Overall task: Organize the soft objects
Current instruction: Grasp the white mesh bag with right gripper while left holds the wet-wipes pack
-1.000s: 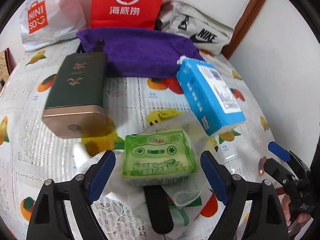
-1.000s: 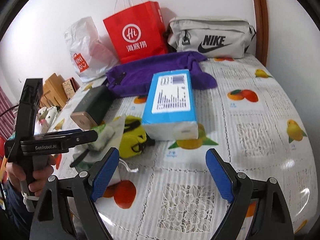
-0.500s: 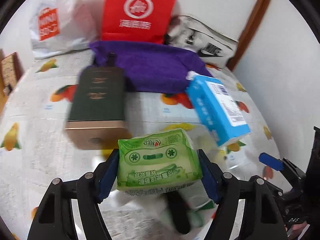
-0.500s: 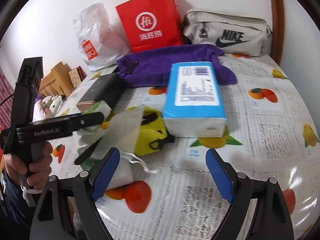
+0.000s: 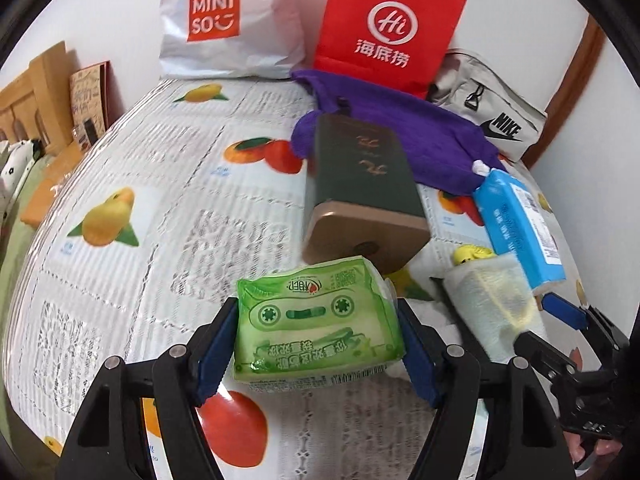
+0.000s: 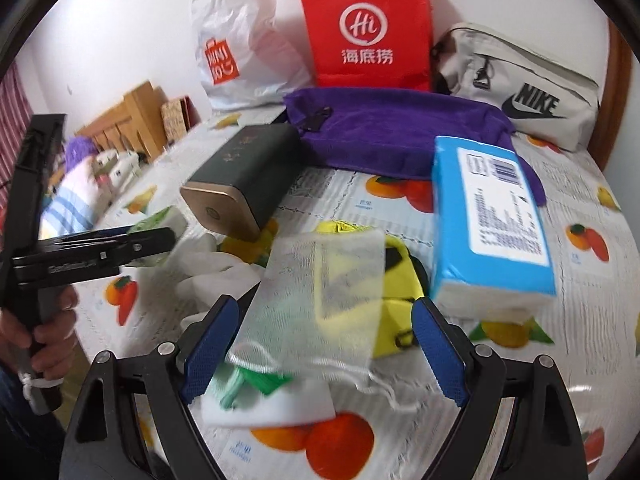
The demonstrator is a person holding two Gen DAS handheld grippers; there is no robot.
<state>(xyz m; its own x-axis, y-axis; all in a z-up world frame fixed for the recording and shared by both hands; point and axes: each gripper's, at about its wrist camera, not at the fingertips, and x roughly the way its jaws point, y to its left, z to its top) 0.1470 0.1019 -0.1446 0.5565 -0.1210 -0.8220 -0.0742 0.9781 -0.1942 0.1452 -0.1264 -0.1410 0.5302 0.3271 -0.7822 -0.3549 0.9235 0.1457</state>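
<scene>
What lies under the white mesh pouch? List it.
Under the white mesh pouch a folded yellow bag shows through the weave, and a white packet with green print sticks out below. The rest beneath is covered.

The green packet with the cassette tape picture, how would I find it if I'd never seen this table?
Find the table with the fruit-print cloth. Go to its near edge, just in front of the dark green box with the gold end. The green tissue packet sits squeezed between the blue pads of the left tongs; it is the only bright green thing, with a cassette tape drawn on it.
</scene>
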